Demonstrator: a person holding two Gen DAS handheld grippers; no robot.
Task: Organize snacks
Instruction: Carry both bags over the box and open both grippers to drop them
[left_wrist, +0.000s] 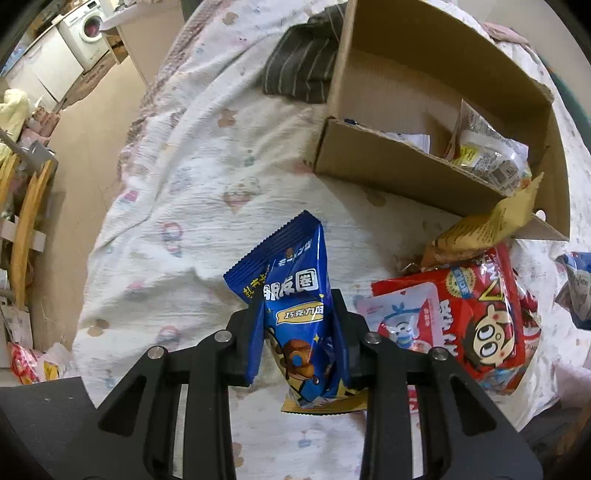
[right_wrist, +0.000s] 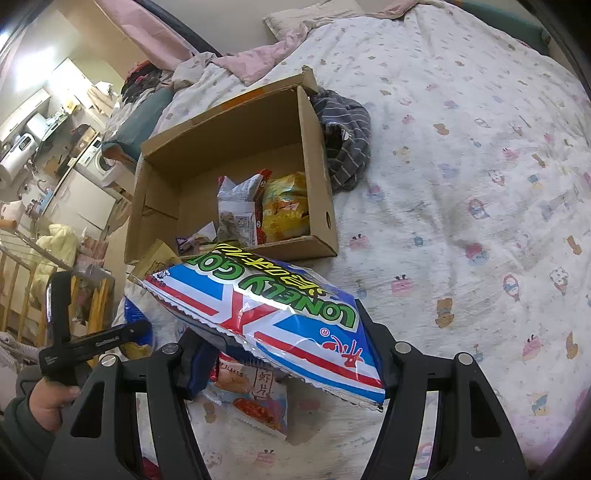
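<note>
Your left gripper (left_wrist: 297, 325) is clamped on a blue snack packet (left_wrist: 295, 295), pinching only its crumpled middle, so the slick foil could slide out if you swing fast. Your right gripper (right_wrist: 284, 354) grasps a wide striped chip bag (right_wrist: 266, 314) across its puffed body, held above the bed (right_wrist: 461, 184) just in front of the cardboard box (right_wrist: 321, 206). That bag is broad; it may catch the box's near wall or knock the snacks already inside. More packets, such as the red bag (left_wrist: 476, 314), lie loose on the bed by the box.
</note>
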